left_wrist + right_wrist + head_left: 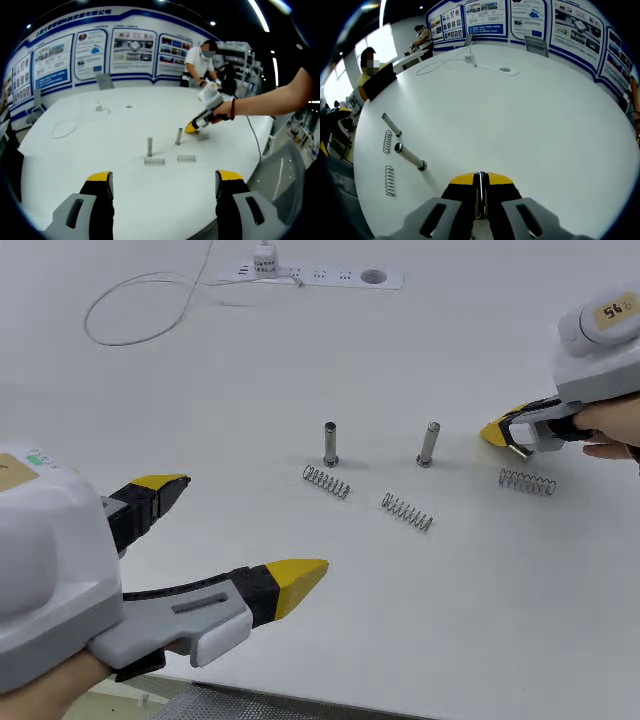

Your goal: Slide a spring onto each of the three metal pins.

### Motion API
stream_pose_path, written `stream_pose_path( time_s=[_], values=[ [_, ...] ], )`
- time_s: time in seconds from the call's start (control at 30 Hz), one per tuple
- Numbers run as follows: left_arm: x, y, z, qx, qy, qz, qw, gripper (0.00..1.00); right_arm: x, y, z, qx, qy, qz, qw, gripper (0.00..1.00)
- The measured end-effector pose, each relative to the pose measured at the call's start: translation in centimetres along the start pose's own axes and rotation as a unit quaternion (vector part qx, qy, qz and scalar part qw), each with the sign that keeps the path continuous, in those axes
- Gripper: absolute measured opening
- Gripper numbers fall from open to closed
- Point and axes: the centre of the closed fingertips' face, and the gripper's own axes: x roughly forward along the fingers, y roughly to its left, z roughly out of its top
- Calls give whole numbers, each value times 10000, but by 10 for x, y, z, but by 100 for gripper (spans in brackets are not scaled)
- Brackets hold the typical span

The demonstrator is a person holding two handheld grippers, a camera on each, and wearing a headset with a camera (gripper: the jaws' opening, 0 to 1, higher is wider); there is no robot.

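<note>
Two metal pins [330, 443] [428, 443] stand upright mid-table. Three springs lie flat in front of them: one [326, 481] by the left pin, one [406, 511] in the middle, one [527, 481] at the right. My right gripper [503, 434] hovers just above the right spring, its jaws shut on a third metal pin [480, 195]. My left gripper [235, 530] is open at the near left, well short of the pins. In the left gripper view, both pins [149, 146] [178, 136] and two springs [154, 161] [186, 158] lie ahead of its open jaws.
A white power strip [310, 275] with a looped cable [140, 305] lies at the table's far edge. The near table edge [400, 708] runs along the bottom. A person [200, 62] stands beyond the table.
</note>
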Motion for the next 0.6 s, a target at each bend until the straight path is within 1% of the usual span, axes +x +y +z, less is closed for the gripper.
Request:
stream_pose_path(
  time_s=[0.1,0.27,0.47,0.6],
  values=[
    [-1,0,2,-7,-23,12,10000,85,-5,1,8,280,-220,79,9993,7],
    [-1,0,4,9,-48,12,10000,85,-13,3,16,403,-405,105,9983,7],
    [-1,-3,6,25,-85,-12,10000,85,-24,6,17,376,-493,62,9981,7],
    [-2,-4,8,29,-114,-11,9999,86,-32,7,17,355,-605,43,9975,7]
  ],
)
